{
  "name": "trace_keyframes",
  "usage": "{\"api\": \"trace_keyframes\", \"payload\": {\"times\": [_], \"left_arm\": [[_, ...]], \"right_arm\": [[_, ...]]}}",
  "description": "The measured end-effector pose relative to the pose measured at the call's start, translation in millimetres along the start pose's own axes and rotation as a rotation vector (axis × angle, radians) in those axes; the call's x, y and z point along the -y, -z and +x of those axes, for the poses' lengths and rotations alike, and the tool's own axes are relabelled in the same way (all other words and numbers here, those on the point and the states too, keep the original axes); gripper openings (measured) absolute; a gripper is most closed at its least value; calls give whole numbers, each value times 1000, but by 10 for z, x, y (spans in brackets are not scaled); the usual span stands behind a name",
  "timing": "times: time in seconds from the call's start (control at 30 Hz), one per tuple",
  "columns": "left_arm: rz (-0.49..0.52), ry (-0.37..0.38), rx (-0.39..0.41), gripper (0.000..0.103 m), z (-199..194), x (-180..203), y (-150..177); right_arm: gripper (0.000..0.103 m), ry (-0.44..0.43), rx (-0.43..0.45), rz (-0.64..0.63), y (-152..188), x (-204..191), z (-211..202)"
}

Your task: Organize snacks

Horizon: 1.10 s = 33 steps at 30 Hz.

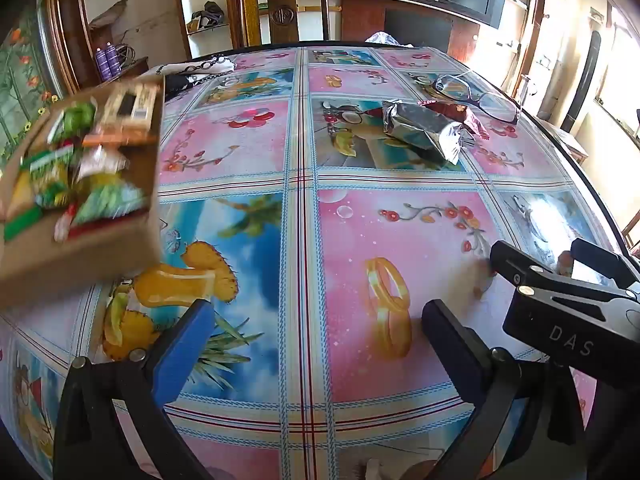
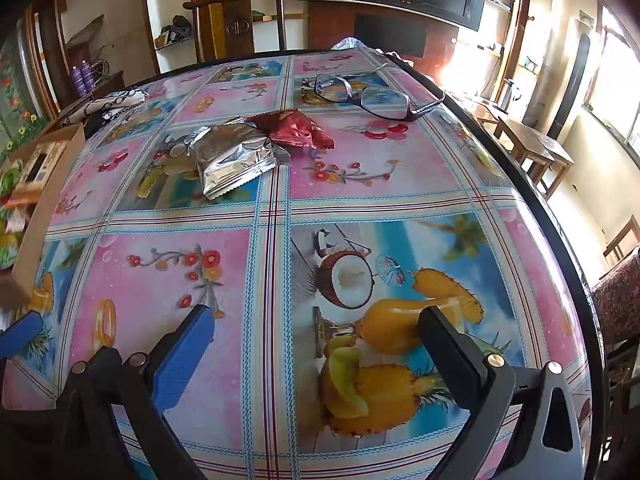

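Silver foil packet (image 2: 234, 156) is lying far on the bench (image 2: 360, 200), light, crinkly, slippery; pinch its crimped edge; both hand-held grippers, left (image 1: 316, 320) and right (image 2: 316, 320), are gaping empty

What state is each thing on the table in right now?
Cardboard box: open-topped, full of snack packs.
Silver packet: sealed, lying flat outside the box.
Red packet: lying flat, touching the silver packet.
Eyeglasses: unfolded, on the tablecloth.
Left gripper: open, empty.
Right gripper: open, empty.
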<state>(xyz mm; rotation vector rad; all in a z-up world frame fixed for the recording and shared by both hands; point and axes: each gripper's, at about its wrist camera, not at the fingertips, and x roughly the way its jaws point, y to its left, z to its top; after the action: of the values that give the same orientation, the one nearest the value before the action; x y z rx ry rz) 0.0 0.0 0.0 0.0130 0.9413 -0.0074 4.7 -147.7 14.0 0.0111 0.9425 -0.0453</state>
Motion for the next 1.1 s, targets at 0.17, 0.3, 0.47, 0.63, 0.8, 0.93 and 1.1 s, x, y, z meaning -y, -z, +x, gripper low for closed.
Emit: {"api": "trace_keyframes", "payload": {"times": [0.17, 0.3, 0.47, 0.63, 0.8, 0.93, 1.1], "left_arm": [[0, 0, 0, 103, 0, 0, 0], [0, 0, 0, 103, 0, 0, 0], [0, 0, 0, 103, 0, 0, 0], [0, 0, 0, 103, -1, -1, 0], [0, 1, 0, 103, -12, -2, 0], [0, 1, 0, 103, 7, -29, 12], [0, 2, 1, 103, 35, -15, 16]], "right_arm": [[102, 1, -3, 0, 1, -2, -1], [102, 0, -3, 0, 0, -1, 0], [102, 0, -4, 0, -2, 1, 0], [102, 0, -4, 0, -2, 0, -1], [102, 0, -4, 0, -4, -5, -12], [102, 0, -4, 0, -7, -11, -21], [102, 0, -4, 0, -8, 4, -36]]}}
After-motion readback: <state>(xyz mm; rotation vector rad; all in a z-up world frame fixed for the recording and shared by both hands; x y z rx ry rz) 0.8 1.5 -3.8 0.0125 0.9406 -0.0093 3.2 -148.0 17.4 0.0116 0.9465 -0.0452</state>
